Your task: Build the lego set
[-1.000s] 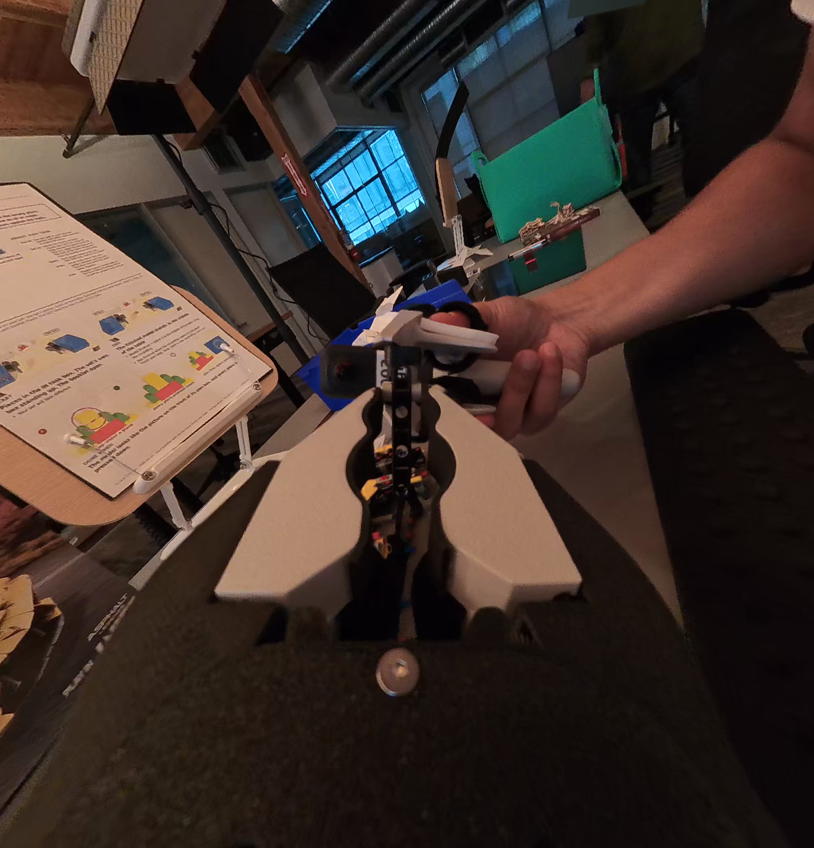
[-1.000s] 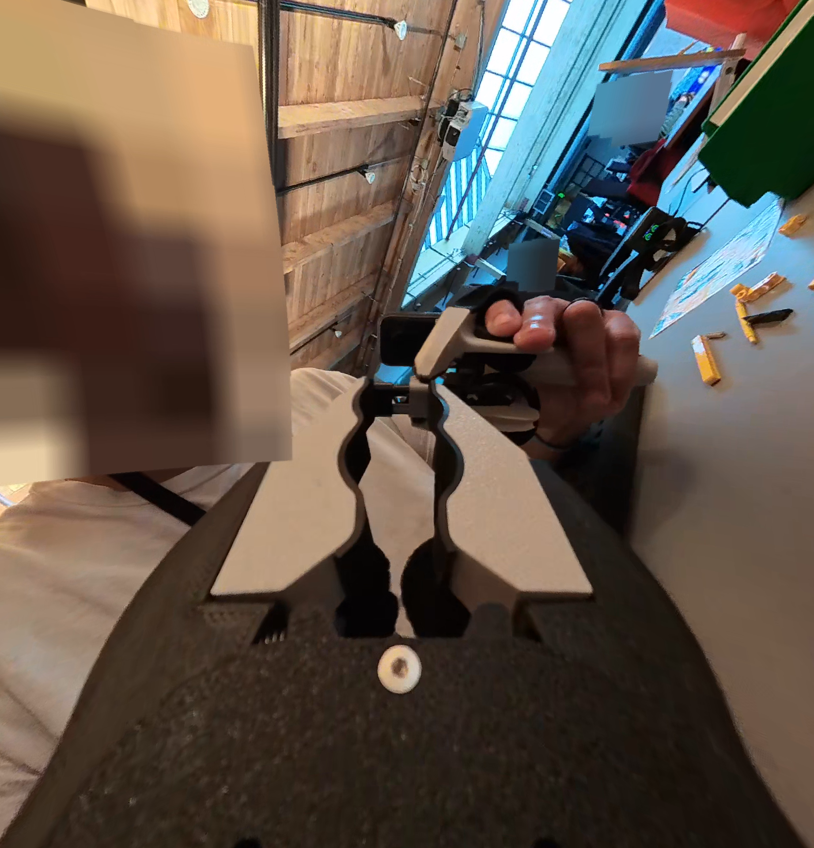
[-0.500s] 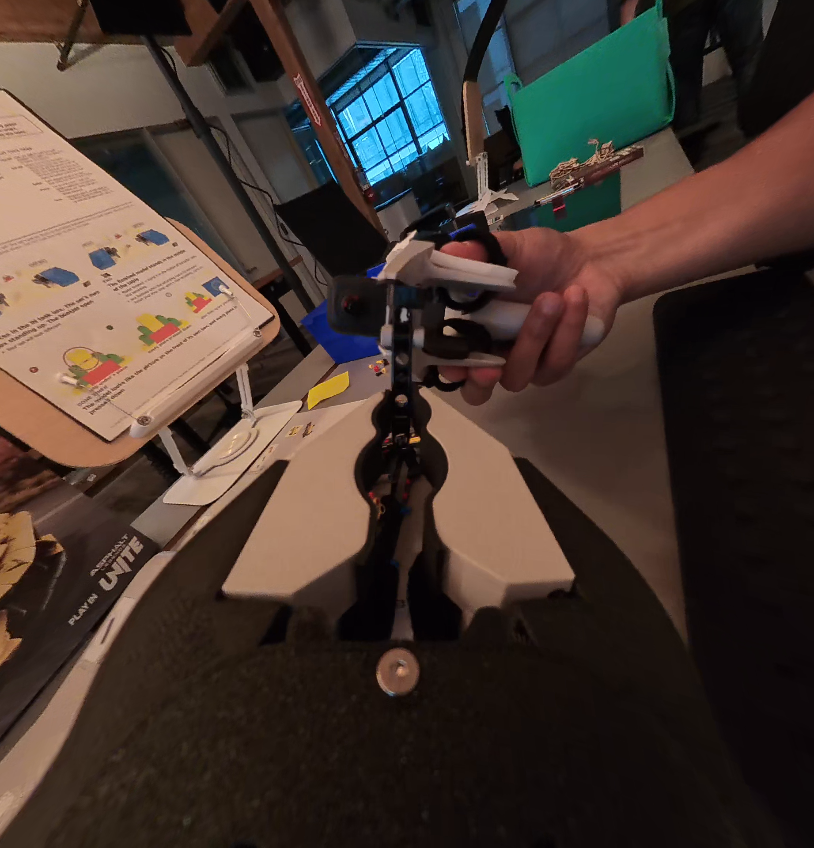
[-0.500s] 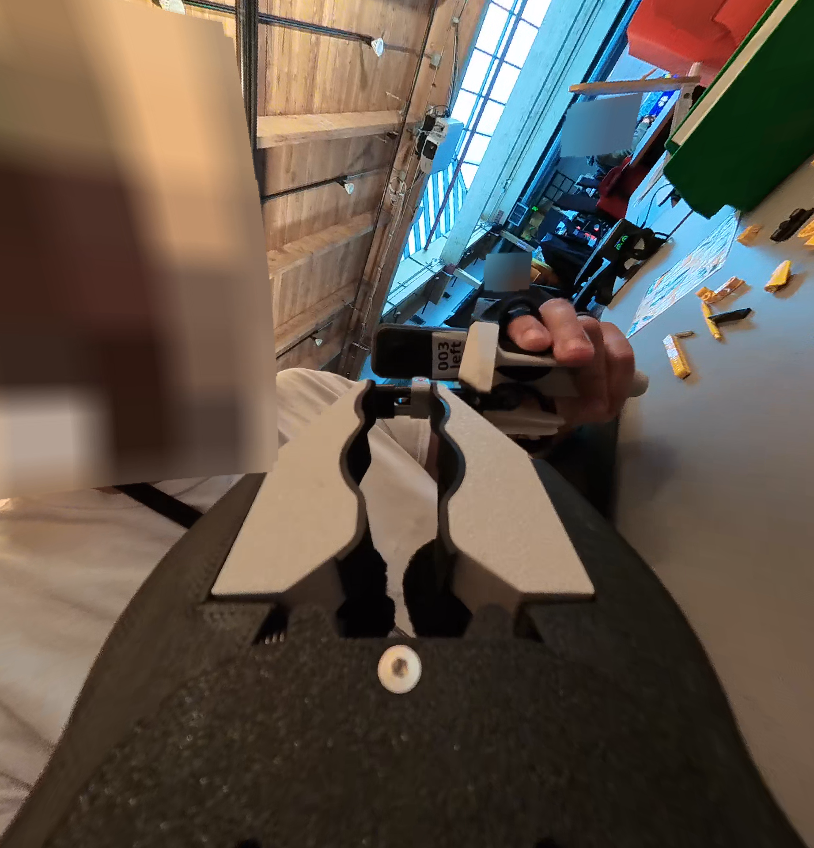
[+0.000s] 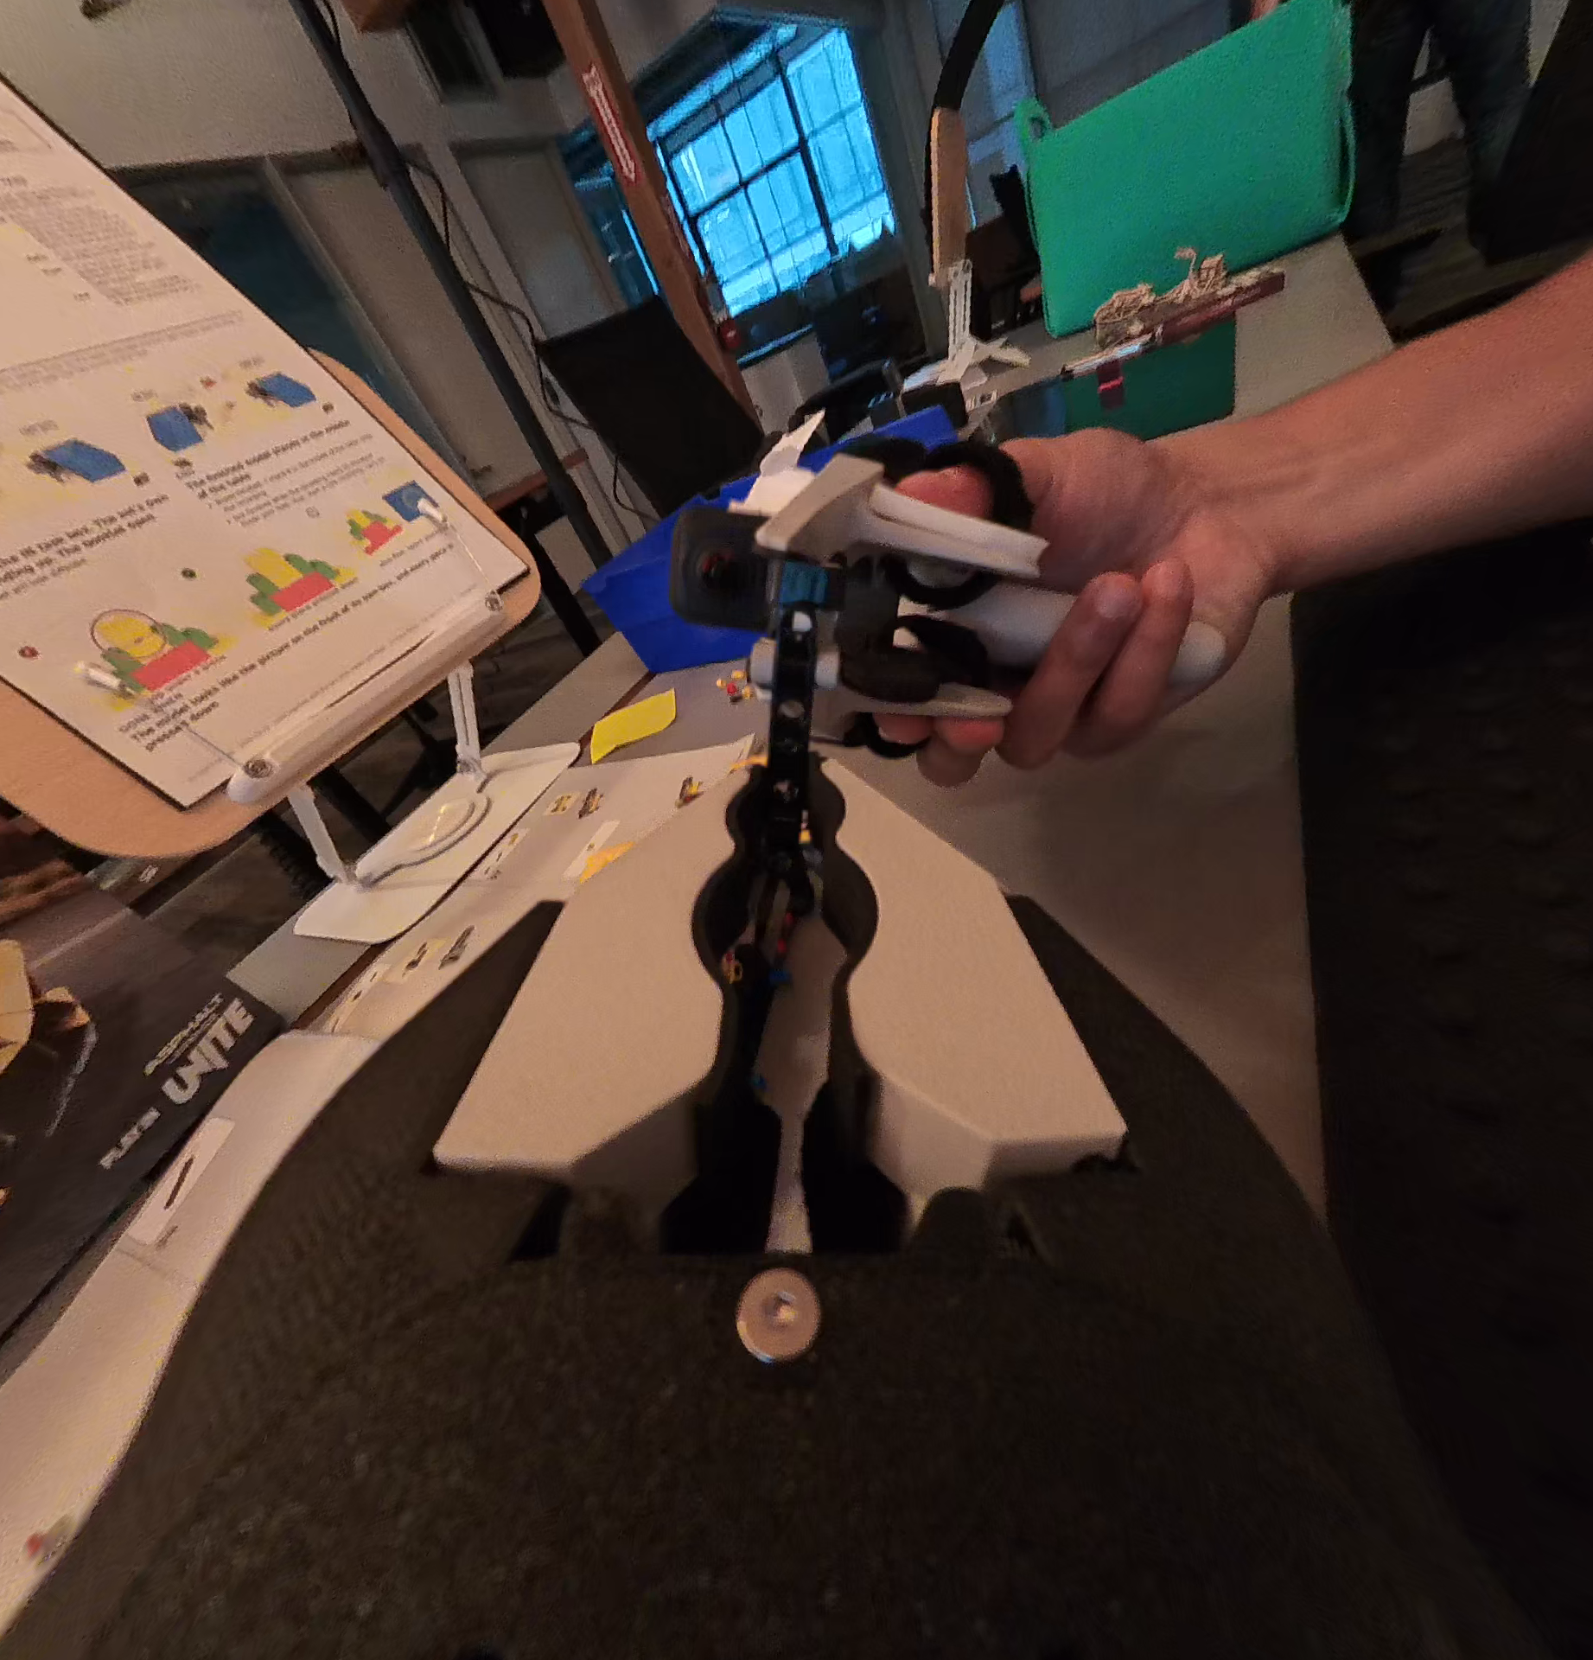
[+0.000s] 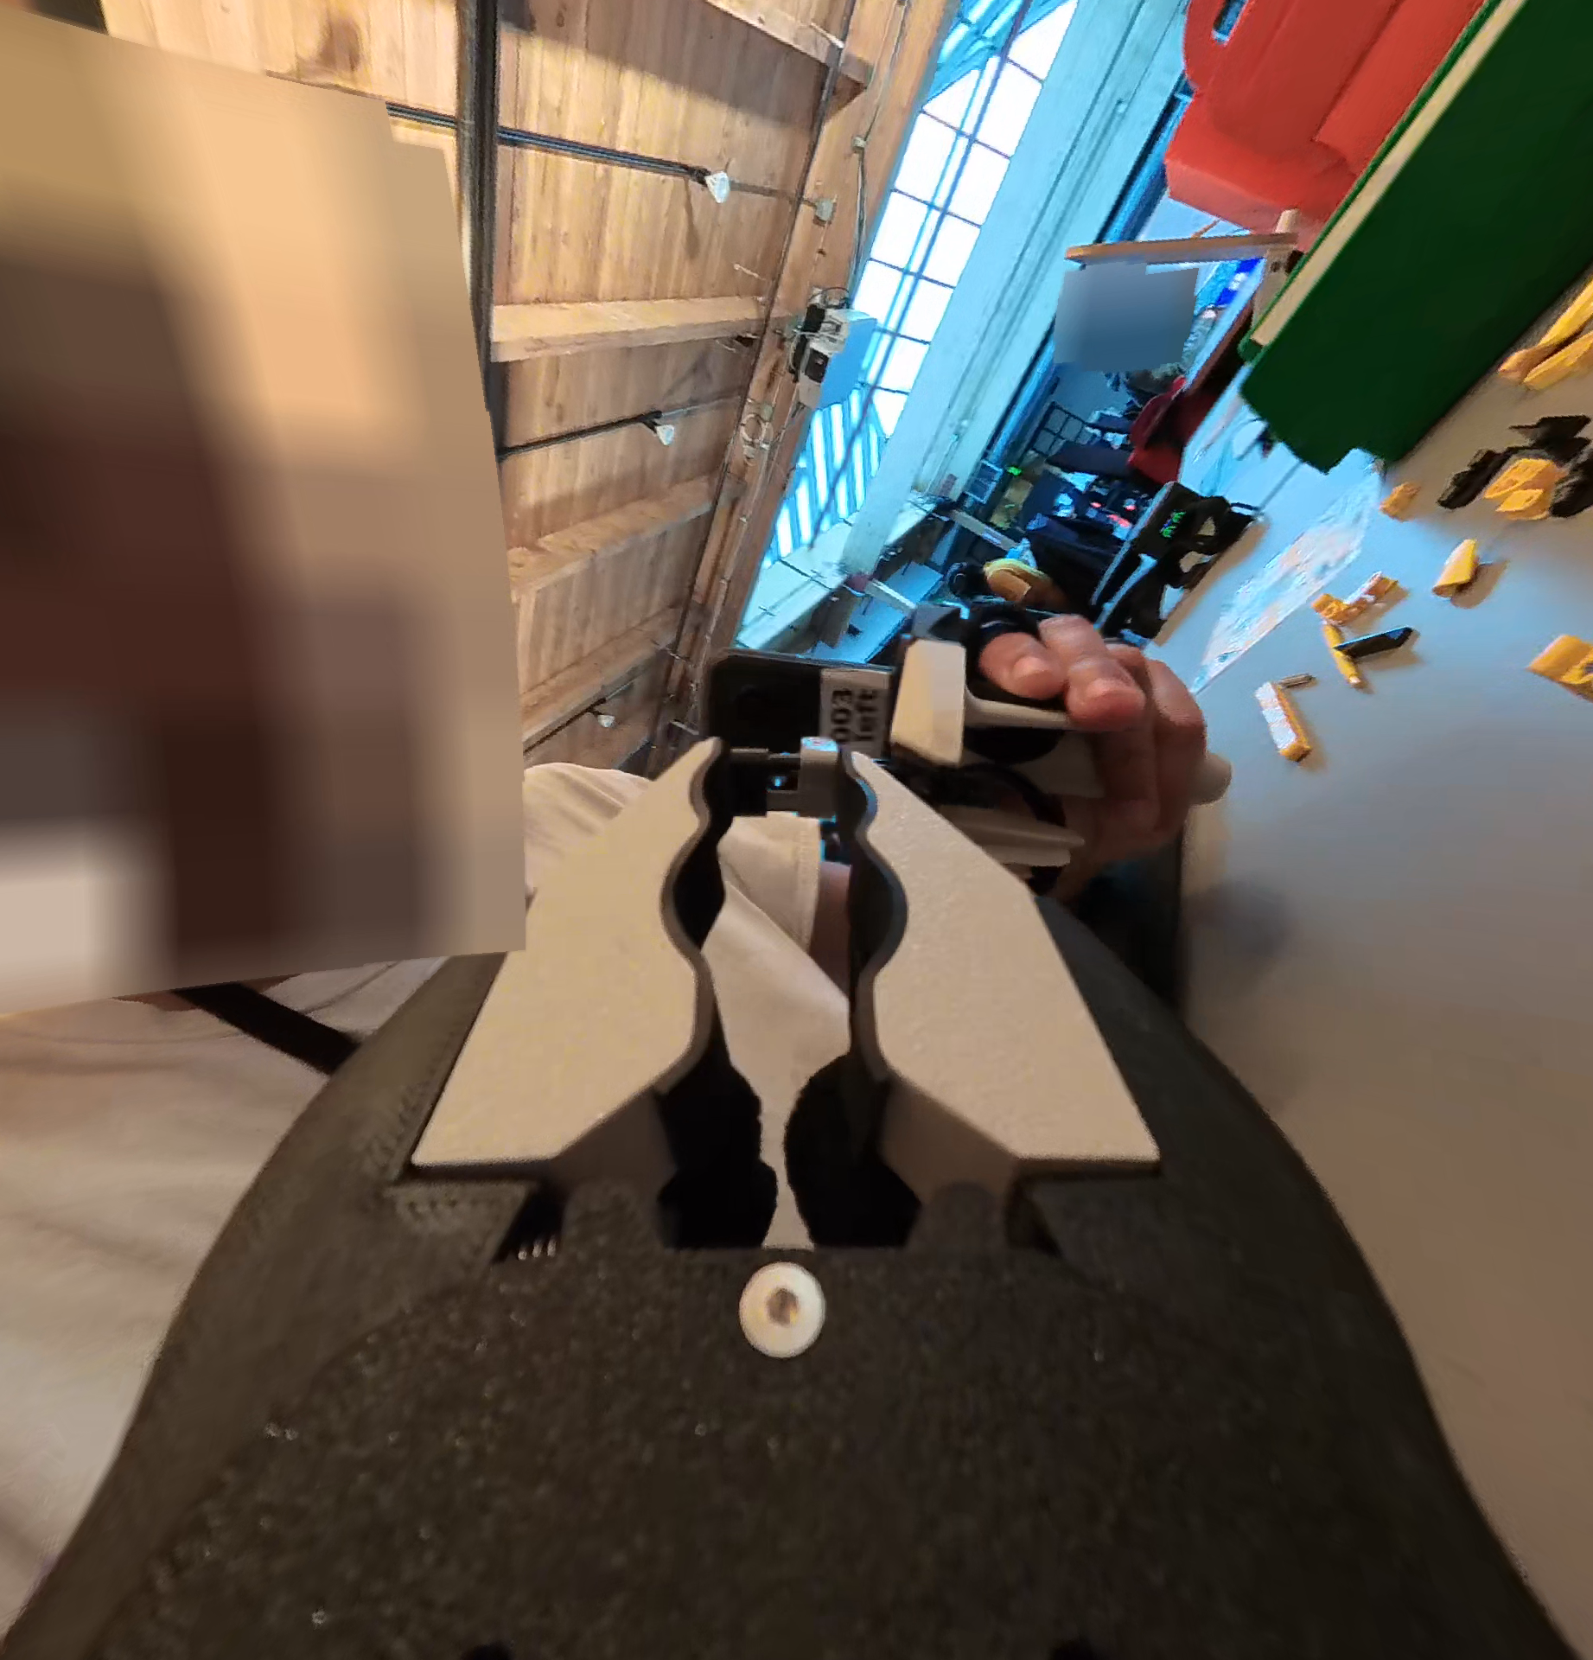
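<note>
Claws meet in mid-air over a half-built lego piece

Left claw (image 5: 788, 813), closed on a slim black lego beam (image 5: 785, 763), holds it above the tabletop (image 5: 1089, 862) with the long axis running straight out from its fingertips to the far right claw (image 6: 779, 772) — itself pinched narrow on a small grey-and-black piece (image 6: 788, 780). Any joining move would likely run along that axis, tip to tip. Yellow and black loose parts (image 6: 1367, 629) lie scattered well apart, far right; an instruction sheet (image 5: 191, 539) stands left.

Gridded window (image 5: 774, 207) glows blue; wooden plank ceiling (image 6: 631, 377) overhead.
</note>
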`<act>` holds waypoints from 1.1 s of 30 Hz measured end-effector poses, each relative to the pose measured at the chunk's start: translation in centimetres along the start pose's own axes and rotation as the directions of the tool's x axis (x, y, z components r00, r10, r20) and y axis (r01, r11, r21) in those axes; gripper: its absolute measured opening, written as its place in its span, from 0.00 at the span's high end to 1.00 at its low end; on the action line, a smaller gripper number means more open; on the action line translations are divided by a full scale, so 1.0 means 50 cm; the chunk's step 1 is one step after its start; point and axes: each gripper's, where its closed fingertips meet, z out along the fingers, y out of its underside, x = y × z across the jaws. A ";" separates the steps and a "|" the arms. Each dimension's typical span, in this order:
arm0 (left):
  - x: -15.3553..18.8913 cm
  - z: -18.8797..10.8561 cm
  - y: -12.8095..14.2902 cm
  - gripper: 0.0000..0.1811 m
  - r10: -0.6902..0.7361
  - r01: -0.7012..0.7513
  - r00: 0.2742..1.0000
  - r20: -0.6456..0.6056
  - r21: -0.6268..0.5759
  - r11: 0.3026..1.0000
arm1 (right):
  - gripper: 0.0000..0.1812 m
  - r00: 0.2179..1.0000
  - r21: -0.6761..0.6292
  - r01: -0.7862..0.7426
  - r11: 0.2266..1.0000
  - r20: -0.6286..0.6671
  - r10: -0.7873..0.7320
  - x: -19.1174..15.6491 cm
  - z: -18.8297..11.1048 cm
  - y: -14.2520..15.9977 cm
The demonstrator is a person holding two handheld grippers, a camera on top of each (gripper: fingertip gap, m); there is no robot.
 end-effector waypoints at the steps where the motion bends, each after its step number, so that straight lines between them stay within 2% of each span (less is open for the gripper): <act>1: -0.003 0.001 0.005 0.93 0.009 -0.009 1.000 0.014 -0.019 1.000 | 0.88 1.000 -0.016 0.012 1.000 -0.029 -0.013 0.007 -0.002 0.003; 3: -0.011 -0.004 -0.006 0.84 0.043 -0.043 0.996 0.075 -0.001 0.999 | 0.88 0.995 -0.046 0.058 0.997 -0.081 -0.061 0.014 -0.008 0.005; 7: 0.006 -0.002 -0.020 0.84 0.150 -0.151 0.984 0.096 0.009 0.988 | 0.88 0.982 -0.109 0.123 0.986 -0.131 -0.137 0.014 0.001 0.016; 9: 0.014 0.002 -0.024 0.90 0.192 -0.194 0.976 0.099 0.009 0.981 | 0.88 0.977 -0.139 0.137 0.981 -0.145 -0.157 0.016 0.009 0.024; 12: 0.010 -0.002 -0.030 0.90 0.250 -0.252 0.958 0.143 -0.003 0.968 | 0.88 0.965 -0.154 0.168 0.974 -0.173 -0.194 0.022 0.010 0.020; 16: 0.002 -0.001 -0.028 0.90 0.259 -0.262 0.950 0.173 -0.010 0.965 | 0.88 0.956 -0.154 0.188 0.970 -0.198 -0.216 0.029 0.003 0.009; 26: 0.002 0.008 -0.002 0.91 0.172 -0.163 0.978 0.115 -0.081 0.983 | 0.88 0.934 -0.139 0.220 0.966 -0.257 -0.250 0.053 -0.009 0.006; 33: 0.008 0.006 0.004 0.91 0.232 -0.226 0.966 0.115 -0.067 0.972 | 0.88 0.932 -0.168 0.225 0.960 -0.250 -0.262 0.055 -0.012 0.014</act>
